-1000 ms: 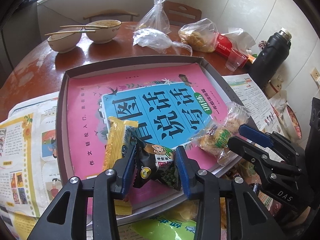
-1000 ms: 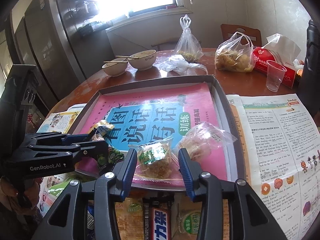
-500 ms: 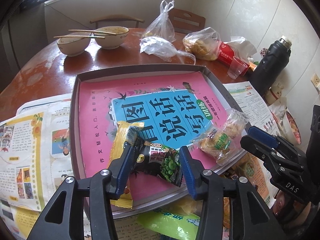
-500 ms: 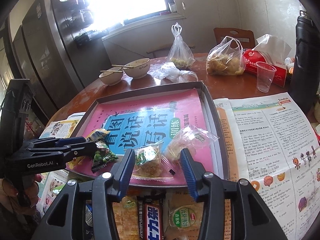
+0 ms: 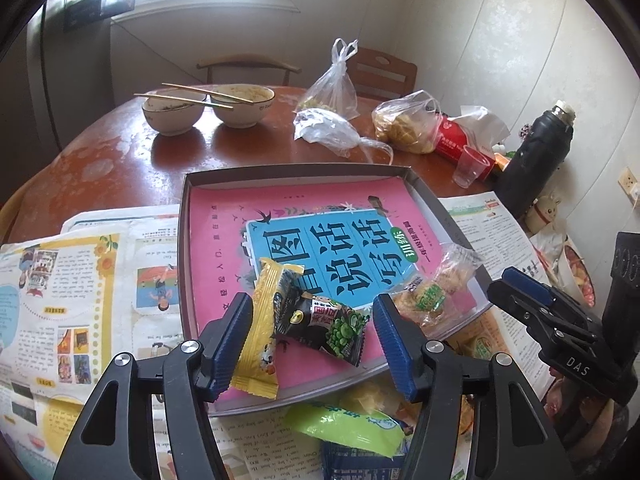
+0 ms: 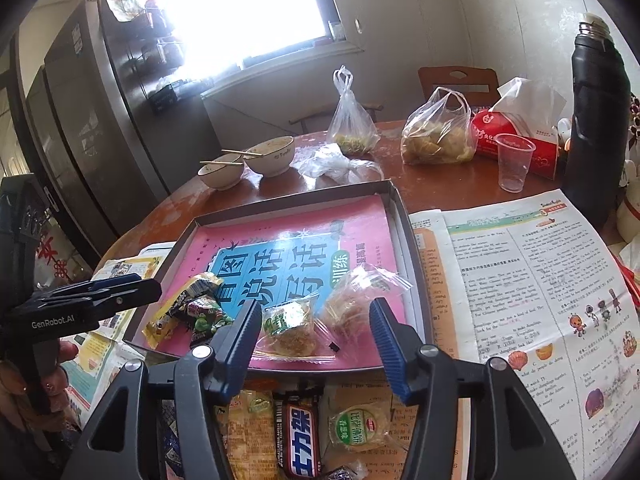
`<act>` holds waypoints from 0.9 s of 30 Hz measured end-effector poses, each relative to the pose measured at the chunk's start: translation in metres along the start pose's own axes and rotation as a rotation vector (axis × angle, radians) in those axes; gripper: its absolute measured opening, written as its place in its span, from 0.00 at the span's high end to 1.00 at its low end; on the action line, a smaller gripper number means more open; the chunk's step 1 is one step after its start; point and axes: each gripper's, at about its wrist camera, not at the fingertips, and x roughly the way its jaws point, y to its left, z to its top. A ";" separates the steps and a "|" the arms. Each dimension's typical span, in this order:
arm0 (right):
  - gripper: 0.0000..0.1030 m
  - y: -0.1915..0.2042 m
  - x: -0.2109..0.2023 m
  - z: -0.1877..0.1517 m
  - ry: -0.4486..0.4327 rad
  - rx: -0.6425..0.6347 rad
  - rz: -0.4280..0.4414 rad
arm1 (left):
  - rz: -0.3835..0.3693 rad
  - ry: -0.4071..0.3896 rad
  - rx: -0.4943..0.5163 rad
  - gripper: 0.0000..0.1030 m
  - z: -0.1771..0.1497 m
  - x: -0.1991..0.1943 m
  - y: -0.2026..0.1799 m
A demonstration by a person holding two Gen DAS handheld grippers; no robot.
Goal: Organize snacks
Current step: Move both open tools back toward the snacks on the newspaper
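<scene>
A shallow grey tray (image 5: 184, 216) (image 6: 404, 216) holds a pink and blue book. On the book's near edge lie a yellow snack packet (image 5: 262, 332), a black green-pea packet (image 5: 326, 324) (image 6: 202, 312) and two clear-wrapped pastries (image 5: 430, 300) (image 6: 290, 328) (image 6: 350, 304). My left gripper (image 5: 314, 336) is open and empty, just behind the pea packet. My right gripper (image 6: 316, 336) is open and empty, just behind the pastries. More snacks lie in front of the tray: a chocolate bar (image 6: 300, 436), a round green-label cake (image 6: 356, 428) and a green packet (image 5: 344, 424).
Newspapers (image 5: 80, 280) (image 6: 540, 280) lie under and beside the tray on a round wooden table. At the back stand two bowls with chopsticks (image 5: 208, 110), plastic bags (image 6: 436, 136), a tissue pack (image 6: 520, 136), a plastic cup (image 6: 514, 162) and a black thermos (image 6: 596, 120).
Both grippers have opened wider and pulled back and up from the tray. The pea packet and the pastry that sat between the fingers now lie free on the book.
</scene>
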 end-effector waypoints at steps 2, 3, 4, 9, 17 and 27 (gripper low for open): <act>0.45 0.000 -0.003 -0.001 -0.006 -0.001 0.000 | 0.001 -0.006 -0.003 0.37 -0.002 -0.004 -0.001; 0.45 0.000 -0.004 -0.001 -0.008 -0.002 0.002 | 0.003 -0.009 -0.001 0.37 -0.003 -0.005 -0.002; 0.45 0.001 -0.005 -0.002 -0.009 -0.001 0.003 | 0.006 -0.011 0.001 0.37 -0.005 -0.007 -0.003; 0.44 0.003 -0.011 -0.007 -0.017 -0.006 0.016 | 0.002 -0.023 0.017 0.37 -0.013 -0.016 -0.009; 0.44 0.009 -0.017 -0.015 -0.017 -0.024 0.033 | 0.003 -0.033 0.029 0.36 -0.022 -0.023 -0.019; 0.42 0.011 -0.024 -0.031 -0.007 -0.046 0.054 | 0.016 -0.026 0.034 0.36 -0.039 -0.027 -0.030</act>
